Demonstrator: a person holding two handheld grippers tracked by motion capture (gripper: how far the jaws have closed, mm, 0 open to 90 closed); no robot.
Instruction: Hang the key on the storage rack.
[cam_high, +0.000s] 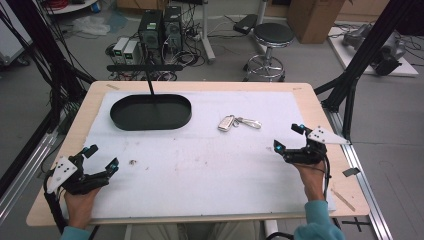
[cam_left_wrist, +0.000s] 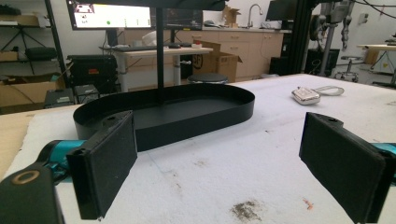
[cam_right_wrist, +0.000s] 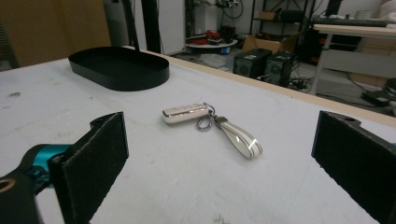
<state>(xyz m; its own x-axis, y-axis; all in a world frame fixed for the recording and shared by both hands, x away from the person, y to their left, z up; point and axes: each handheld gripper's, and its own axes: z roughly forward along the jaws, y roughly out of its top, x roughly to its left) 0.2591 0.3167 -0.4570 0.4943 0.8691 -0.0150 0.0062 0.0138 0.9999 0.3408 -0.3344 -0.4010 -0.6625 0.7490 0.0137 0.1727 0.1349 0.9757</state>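
A silver key fob (cam_high: 226, 122) (cam_right_wrist: 185, 113) (cam_left_wrist: 306, 95) with a white strap (cam_high: 249, 122) (cam_right_wrist: 240, 136) lies on the white mat, right of centre. A black oval tray (cam_high: 151, 111) (cam_left_wrist: 196, 116) (cam_right_wrist: 119, 67) sits at the back left, with a thin black post rising from it. My left gripper (cam_high: 101, 159) (cam_left_wrist: 219, 172) rests open near the front left corner, facing the tray, with nothing between its jaws. My right gripper (cam_high: 288, 136) (cam_right_wrist: 219, 172) stands open at the right edge, facing the key fob from a short distance, with nothing between its jaws.
A white mat (cam_high: 200, 160) covers most of the wooden table (cam_high: 75, 130). A small dark smudge (cam_high: 133, 162) marks the mat near the left gripper. Black frame struts (cam_high: 350, 75) rise at both sides. A stool (cam_high: 272, 37) and computer boxes (cam_high: 160, 27) stand behind the table.
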